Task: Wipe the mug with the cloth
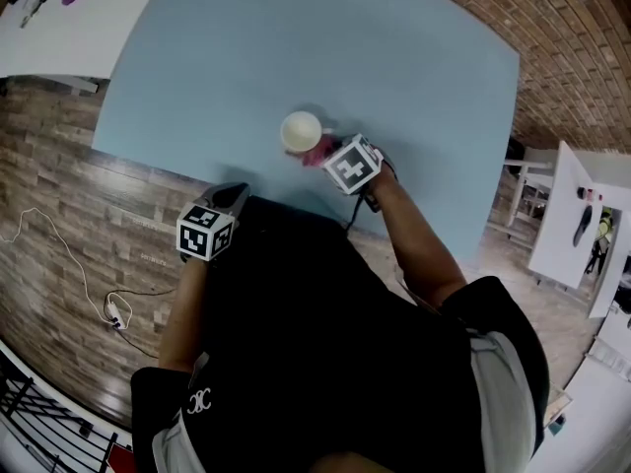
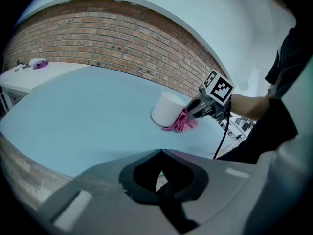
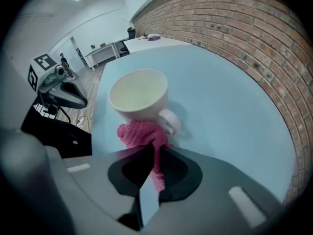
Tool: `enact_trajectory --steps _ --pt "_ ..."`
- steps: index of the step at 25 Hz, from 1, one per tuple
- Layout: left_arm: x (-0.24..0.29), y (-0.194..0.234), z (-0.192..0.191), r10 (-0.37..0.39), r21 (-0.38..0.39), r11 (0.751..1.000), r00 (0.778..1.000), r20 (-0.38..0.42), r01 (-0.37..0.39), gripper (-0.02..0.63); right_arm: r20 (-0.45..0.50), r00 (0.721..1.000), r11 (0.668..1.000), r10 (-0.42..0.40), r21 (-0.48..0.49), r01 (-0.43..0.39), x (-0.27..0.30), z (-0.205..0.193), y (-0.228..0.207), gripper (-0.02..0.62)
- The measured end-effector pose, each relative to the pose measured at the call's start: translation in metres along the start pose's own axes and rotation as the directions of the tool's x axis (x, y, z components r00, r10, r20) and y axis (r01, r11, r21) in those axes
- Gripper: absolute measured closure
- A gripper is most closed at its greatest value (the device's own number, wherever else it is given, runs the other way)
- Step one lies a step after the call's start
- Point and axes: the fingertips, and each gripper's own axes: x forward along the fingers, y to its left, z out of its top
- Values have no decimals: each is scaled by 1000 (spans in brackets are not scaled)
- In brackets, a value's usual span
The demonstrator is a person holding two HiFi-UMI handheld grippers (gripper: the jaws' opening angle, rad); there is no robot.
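Though wiping looked under way, found mug (image 1: pixel 301 131) upright on blue table (image 1: pixel 246 47), unsteadied. Noted right gripper (image 3: pixel 154 153) clamped on tail of pink cloth (image 3: pixel 142 133), bunched end pressed against mug wall beside handle (image 3: pixel 171 121), presumably for rubbing. Saw left gripper (image 2: pixel 160 156) held back, jaws together, empty, seemingly spare.

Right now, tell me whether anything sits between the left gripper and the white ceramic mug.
Nothing visible does: only bare light-blue table lies between the shut left gripper and the white ceramic mug. The pink cloth, clamped in the right gripper, touches the mug's side near its handle, off that path.
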Motion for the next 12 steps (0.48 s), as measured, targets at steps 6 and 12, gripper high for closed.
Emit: enact_trajectory --steps 6,12 --pt "7 -2 10 -18 60 998 1000 -3 18 601 108 994 993 13 113 -25 -21 3 -2 558" --pt "13 -2 33 -40 99 994 999 17 38 601 351 934 977 62 168 -129 -58 18 2 558"
